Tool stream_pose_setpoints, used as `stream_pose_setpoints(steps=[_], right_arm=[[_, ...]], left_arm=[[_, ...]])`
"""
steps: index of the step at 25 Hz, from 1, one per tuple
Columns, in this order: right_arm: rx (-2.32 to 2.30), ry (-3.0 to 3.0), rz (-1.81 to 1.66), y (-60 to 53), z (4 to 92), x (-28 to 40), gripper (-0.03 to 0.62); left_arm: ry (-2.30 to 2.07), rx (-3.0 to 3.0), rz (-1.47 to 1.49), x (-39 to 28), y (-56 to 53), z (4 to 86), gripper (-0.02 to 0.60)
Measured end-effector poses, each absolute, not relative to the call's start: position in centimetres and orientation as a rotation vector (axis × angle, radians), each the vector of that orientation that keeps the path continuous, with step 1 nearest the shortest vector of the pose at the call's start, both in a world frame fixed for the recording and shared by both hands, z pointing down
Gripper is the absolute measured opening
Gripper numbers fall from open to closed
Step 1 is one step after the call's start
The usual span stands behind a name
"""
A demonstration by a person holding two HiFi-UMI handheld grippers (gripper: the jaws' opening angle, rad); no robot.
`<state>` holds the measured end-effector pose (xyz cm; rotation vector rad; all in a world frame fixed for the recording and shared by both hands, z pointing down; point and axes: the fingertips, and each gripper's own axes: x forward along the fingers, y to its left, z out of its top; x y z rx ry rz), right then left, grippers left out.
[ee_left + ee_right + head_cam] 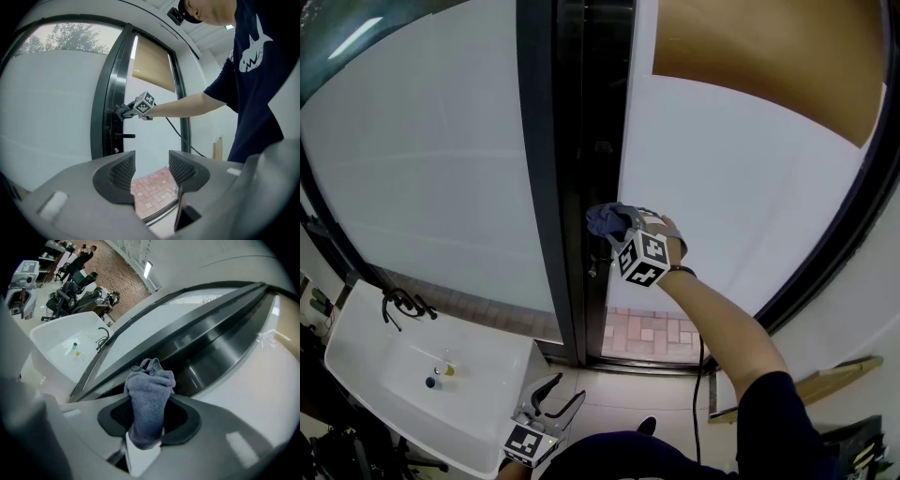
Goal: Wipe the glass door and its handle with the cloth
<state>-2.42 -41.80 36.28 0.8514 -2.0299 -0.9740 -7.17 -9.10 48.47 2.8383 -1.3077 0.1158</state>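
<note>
Head view, largest to smallest.

- The glass door (741,197), frosted white, fills the field from 12 to 4 o'clock, with a tan blind (769,66) across its top at 1 o'clock.
- A fixed frosted pane (422,169) occupies 9 to 11 o'clock.
- The dark door frame (567,169) runs between them from 12 down to 6 o'clock.
- A white sink (366,347) lies at 8 o'clock, its black faucet (398,305) on the upper rim.
- The right gripper (617,227) sits just right of centre. Its jaws are clamped on a blue-grey cloth (149,394), which bunches out past the tips and meets the frame edge; whether it presses there cannot be told.
- The left gripper (551,398) hangs low at 6 o'clock. Its jaws stand moderately apart with nothing between them.
- In the left gripper view, the black lever handle (125,136) juts from the frame at 6 o'clock of the cloth, apart from it.
</note>
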Motion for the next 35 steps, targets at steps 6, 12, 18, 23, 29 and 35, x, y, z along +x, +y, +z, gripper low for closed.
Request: stream_pose_setpoints(steps=[6,12,18,23,29,35], right_arm=[[0.826,-2.144,-0.748,-43.9,39.0,-5.0,0.138],[0.795,-2.295,-0.373,-44.1,43.1,-5.8,0.137],[0.631,-2.238,-0.146,-42.9,46.2,-5.5,0.137],[0.605,-2.248,0.003,-42.8,46.8,-4.8,0.137],[0.566,-2.246,0.136,-42.7,47.4,-2.7,0.137],[0.560,-2.238,0.272,-42.6,47.9,0.7,0.137]], left_arm=[[-1.365,2.801,0.116,-9.1,-9.1,49.0,0.216],[-1.373,2.780,0.121,-9.9,-9.2,49.6,0.215],[-1.328,2.808,0.127,-8.9,-9.7,49.8,0.212],[-1.291,2.827,0.119,-7.7,-10.0,49.4,0.212],[-1.288,2.831,0.120,-7.2,-10.3,49.7,0.212],[-1.265,2.833,0.100,-6.2,-10.5,49.0,0.212]])
